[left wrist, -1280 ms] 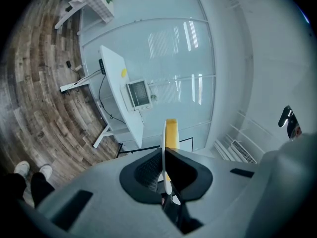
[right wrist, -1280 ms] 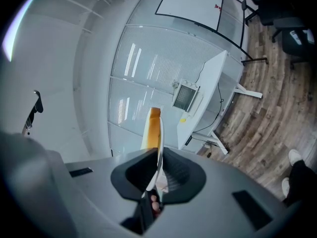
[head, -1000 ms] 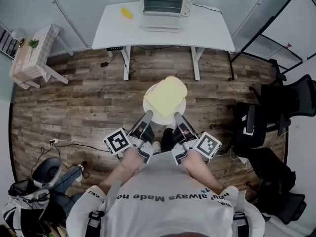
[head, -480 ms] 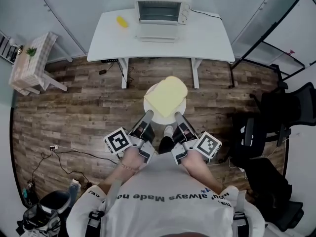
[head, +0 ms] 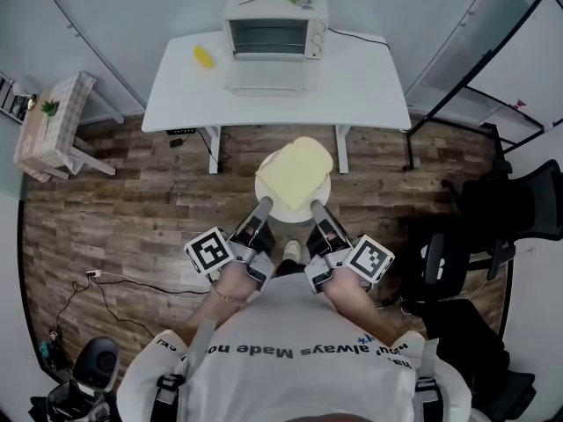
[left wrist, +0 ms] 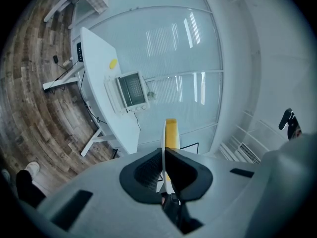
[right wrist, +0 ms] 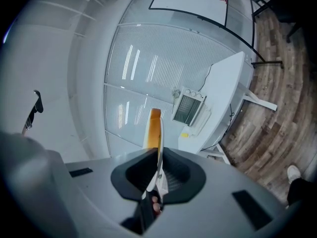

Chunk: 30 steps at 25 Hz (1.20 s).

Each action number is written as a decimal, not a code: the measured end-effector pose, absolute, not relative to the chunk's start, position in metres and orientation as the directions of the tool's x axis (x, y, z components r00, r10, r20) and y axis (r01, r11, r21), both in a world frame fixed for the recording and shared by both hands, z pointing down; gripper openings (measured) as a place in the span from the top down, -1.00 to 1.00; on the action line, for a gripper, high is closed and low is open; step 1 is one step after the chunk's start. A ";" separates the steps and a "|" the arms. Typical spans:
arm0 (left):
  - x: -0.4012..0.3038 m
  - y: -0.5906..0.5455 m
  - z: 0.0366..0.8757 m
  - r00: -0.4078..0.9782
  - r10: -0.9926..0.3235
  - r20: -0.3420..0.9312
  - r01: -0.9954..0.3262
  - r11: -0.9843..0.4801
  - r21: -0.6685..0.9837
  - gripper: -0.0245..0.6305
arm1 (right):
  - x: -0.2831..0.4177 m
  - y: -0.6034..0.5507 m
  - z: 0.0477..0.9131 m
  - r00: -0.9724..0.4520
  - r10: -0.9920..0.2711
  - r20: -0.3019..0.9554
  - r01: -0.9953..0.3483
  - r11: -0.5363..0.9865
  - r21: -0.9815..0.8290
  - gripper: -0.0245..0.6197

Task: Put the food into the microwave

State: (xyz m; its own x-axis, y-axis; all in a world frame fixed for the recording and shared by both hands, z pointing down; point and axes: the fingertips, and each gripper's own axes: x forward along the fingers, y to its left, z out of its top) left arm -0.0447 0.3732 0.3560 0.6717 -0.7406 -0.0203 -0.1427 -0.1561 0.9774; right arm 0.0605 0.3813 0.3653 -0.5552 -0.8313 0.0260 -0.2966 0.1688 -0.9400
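We note bright, even, diffuse light in the head view. The white desk [head: 369, 69] throws only a faint shadow on the floor [head: 132, 192] beneath it. Behind the desk, the wall panels [left wrist: 168, 38] carry vertical glare streaks. Both gripper views bend strongly and go black at the corners. The left gripper [left wrist: 165, 150] and right gripper [right wrist: 158, 155] look soft near the lens.

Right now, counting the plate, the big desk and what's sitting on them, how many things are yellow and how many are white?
Yellow: 2 (food on the plate, yellow piece on the desk)
White: 3 (plate, desk, microwave)
Total: 5
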 end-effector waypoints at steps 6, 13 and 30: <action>-0.017 0.336 0.358 0.659 -0.752 -0.011 -0.157 -0.152 0.976 0.86 | 0.090 0.343 0.365 -0.563 -0.826 0.023 -0.298 0.177 -0.938 0.83; -0.007 0.311 0.364 0.650 -0.760 -0.011 -0.141 -0.135 0.981 0.86 | 0.099 0.317 0.372 -0.571 -0.820 0.036 -0.293 0.162 -0.942 0.83; -0.031 0.202 0.377 0.660 -0.751 0.007 -0.156 -0.127 0.980 0.86 | 0.076 0.210 0.384 -0.555 -0.831 0.045 -0.287 0.140 -0.947 0.83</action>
